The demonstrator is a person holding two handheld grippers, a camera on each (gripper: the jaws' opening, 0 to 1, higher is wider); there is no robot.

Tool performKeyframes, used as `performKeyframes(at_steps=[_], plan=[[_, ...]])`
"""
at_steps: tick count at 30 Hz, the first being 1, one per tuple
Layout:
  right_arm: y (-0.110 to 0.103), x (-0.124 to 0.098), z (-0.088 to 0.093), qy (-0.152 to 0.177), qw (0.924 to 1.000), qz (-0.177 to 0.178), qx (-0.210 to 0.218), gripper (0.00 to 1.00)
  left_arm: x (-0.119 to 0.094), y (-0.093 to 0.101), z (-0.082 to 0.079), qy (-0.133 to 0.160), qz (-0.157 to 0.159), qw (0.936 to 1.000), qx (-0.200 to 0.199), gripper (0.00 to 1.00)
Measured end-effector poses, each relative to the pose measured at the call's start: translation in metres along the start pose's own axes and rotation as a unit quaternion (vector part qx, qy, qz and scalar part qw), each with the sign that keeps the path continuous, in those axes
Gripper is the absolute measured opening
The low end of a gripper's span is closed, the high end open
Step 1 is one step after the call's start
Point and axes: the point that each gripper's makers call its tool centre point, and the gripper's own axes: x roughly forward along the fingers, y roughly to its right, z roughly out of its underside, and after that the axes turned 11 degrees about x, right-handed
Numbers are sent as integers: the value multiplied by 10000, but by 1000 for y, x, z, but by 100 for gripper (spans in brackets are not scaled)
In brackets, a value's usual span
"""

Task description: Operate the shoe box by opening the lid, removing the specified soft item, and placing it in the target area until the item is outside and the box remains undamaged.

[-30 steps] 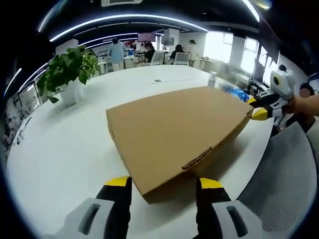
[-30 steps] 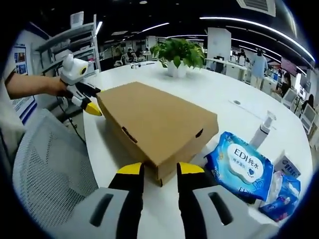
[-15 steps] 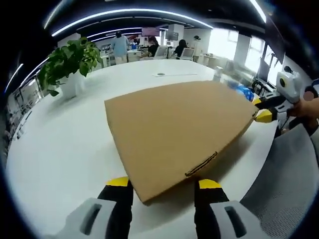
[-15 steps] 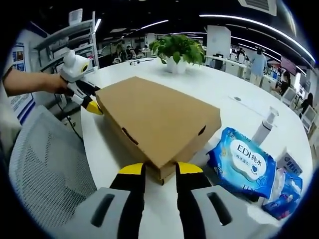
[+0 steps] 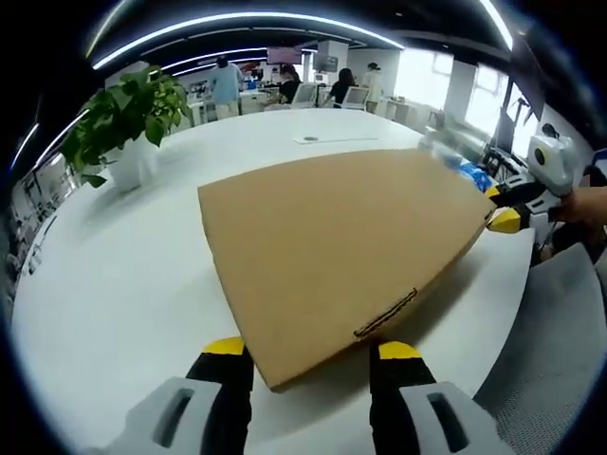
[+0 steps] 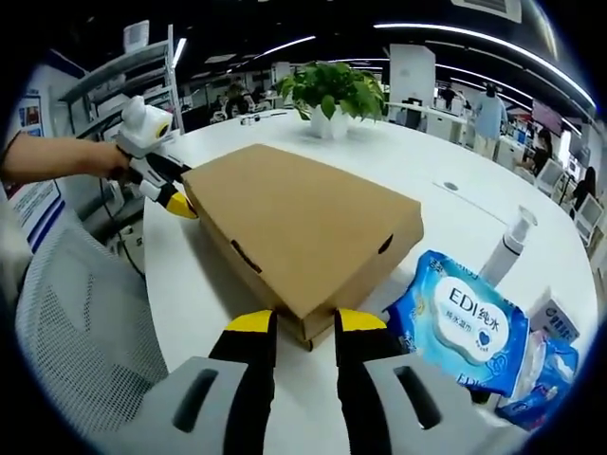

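A flat brown cardboard shoe box (image 5: 332,246) lies with its lid down on the white round table (image 5: 114,284). In the left gripper view its near corner pokes between the two wide-apart jaws of my left gripper (image 5: 311,349), which is open. Only the lid's thin edge and a shadow beneath it show there. In the right gripper view the box (image 6: 303,223) points its opposite corner into my right gripper (image 6: 305,322), whose jaws are narrowed against that corner. The left gripper (image 6: 175,204) sits at the far corner, and the right gripper (image 5: 503,210) at the right one.
A potted plant (image 6: 332,90) stands on the far side of the table. A blue wipes pack (image 6: 460,318) and a pump bottle (image 6: 507,246) lie right of the box. A grey mesh chair (image 6: 76,341) stands at the table's edge. People sit at desks far behind.
In the left gripper view the box's near side wall has dropped from sight, leaving the lid's edge and a shadow. The right gripper view has barely shifted.
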Motion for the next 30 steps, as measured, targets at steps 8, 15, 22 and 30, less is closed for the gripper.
performKeyframes(at_steps=[8,15,22,30], plan=[[15,10,-12,68,9999,87,113,21,17,-16,-16,-56,67,9999,112,49],[29,18,-22,66,9998,154,127,21,29,-25,-26,-27,89,9999,101,49],[40,25,-31,74,9997,200,135,22,38,-34,-36,-43,73,9999,115,49],[44,25,-33,103,9996,207,140,22,42,-37,-37,-141,-61,9997,170,49]])
